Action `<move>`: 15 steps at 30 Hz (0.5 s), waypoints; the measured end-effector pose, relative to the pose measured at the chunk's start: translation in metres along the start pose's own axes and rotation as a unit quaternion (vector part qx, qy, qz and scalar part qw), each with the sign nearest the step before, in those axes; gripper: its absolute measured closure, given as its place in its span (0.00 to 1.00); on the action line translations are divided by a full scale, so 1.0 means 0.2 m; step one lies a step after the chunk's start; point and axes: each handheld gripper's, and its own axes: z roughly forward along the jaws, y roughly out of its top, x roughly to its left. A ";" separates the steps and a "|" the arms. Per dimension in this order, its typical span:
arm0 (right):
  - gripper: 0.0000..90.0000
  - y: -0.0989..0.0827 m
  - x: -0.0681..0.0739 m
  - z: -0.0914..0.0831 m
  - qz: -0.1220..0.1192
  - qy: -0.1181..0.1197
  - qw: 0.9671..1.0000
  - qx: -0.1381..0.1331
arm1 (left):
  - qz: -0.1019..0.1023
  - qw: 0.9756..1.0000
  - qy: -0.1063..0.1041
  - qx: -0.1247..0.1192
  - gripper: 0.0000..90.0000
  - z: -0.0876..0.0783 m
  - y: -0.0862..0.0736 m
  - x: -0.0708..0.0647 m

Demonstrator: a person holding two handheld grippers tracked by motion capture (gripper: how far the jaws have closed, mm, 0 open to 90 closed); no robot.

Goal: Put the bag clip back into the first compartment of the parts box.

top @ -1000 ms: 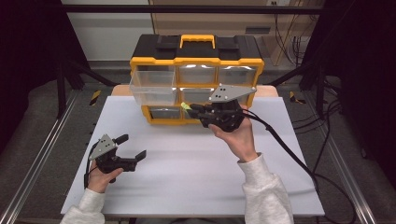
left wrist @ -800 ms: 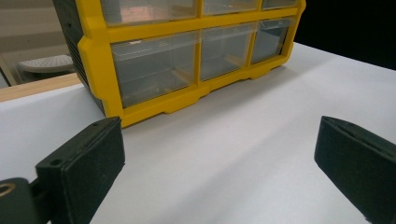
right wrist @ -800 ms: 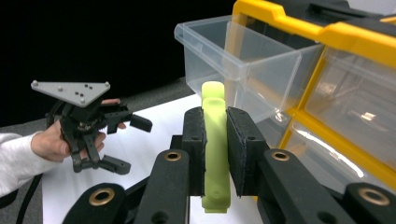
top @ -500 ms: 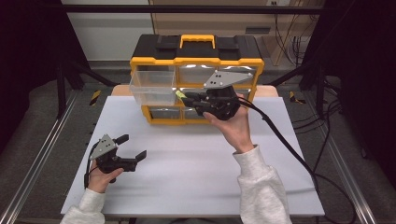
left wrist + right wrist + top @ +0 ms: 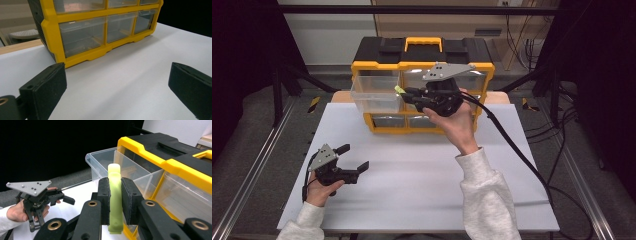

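A yellow and black organiser (image 5: pixel 422 55) with clear drawers stands at the back of the white table (image 5: pixel 412 175). Its top left drawer (image 5: pixel 377 94) is pulled out and looks empty. My right gripper (image 5: pixel 404 93) is shut on a pale green stick-shaped piece (image 5: pixel 115 197), held raised just beside the open drawer's right edge. The green tip (image 5: pixel 400 89) points towards the drawer. My left gripper (image 5: pixel 352 157) rests open on the table at the front left, nothing between its jaws (image 5: pixel 117 82), facing the organiser's lower drawers (image 5: pixel 82 37).
A black cable (image 5: pixel 512 145) trails from the right gripper across the table's right side. Metal frame rails (image 5: pixel 257 155) run along both sides of the table. Dark floor and stands surround it.
My right gripper has risen and moved left with the green piece, from in front of the lower drawers to the level of the open top drawer. The left gripper has stayed put.
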 end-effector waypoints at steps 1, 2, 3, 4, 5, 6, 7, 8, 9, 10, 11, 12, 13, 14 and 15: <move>0.87 0.01 0.00 0.01 0.000 0.000 1.000 0.000 | 0.000 1.000 0.000 0.000 0.02 0.00 0.00 0.00; 0.87 0.01 0.00 0.01 0.001 0.001 1.000 0.001 | 0.001 1.000 0.001 0.000 0.02 0.00 0.00 0.00; 0.87 0.02 -0.01 0.02 0.001 0.001 1.000 0.001 | 0.000 1.000 0.000 0.000 0.02 0.00 0.00 0.00; 0.87 0.02 -0.01 0.03 0.002 0.000 1.000 0.001 | 0.001 1.000 0.001 0.000 0.02 0.00 0.00 0.00; 0.87 0.03 -0.01 0.03 0.003 -0.001 1.000 0.001 | 0.000 1.000 0.001 -0.001 0.02 0.00 0.00 0.00; 0.87 0.03 -0.02 0.04 0.003 0.000 1.000 0.001 | -0.001 1.000 0.000 0.000 0.02 0.00 0.00 0.00; 0.87 0.04 -0.02 0.05 0.005 0.000 1.000 0.000 | -0.001 1.000 0.001 0.000 0.02 0.00 0.00 0.00; 0.87 0.04 -0.02 0.05 0.005 -0.001 1.000 0.001 | -0.001 1.000 0.000 0.000 0.02 0.00 0.00 0.00; 0.87 0.05 -0.03 0.06 0.006 -0.002 1.000 0.002 | 0.000 1.000 0.000 0.001 0.02 0.00 0.00 0.00; 0.87 0.05 -0.03 0.07 0.005 -0.003 1.000 0.003 | 0.001 1.000 0.000 0.001 0.02 0.00 0.00 0.00; 0.87 0.06 -0.03 0.07 0.005 -0.004 1.000 0.003 | 0.001 1.000 -0.001 0.001 0.02 0.00 0.00 0.00; 0.87 0.07 -0.03 0.08 0.004 -0.005 1.000 0.004 | 0.001 1.000 -0.001 0.002 0.02 0.00 0.00 0.00; 0.87 0.07 -0.03 0.08 0.004 -0.006 1.000 0.004 | 0.003 1.000 -0.001 0.003 0.02 0.00 0.00 0.00; 0.87 0.08 -0.03 0.09 0.004 -0.006 1.000 0.003 | 0.003 1.000 -0.001 0.003 0.02 0.00 0.00 0.00; 0.87 0.08 -0.03 0.09 0.004 -0.007 1.000 0.002 | 0.001 1.000 -0.001 0.002 0.02 0.00 0.00 0.00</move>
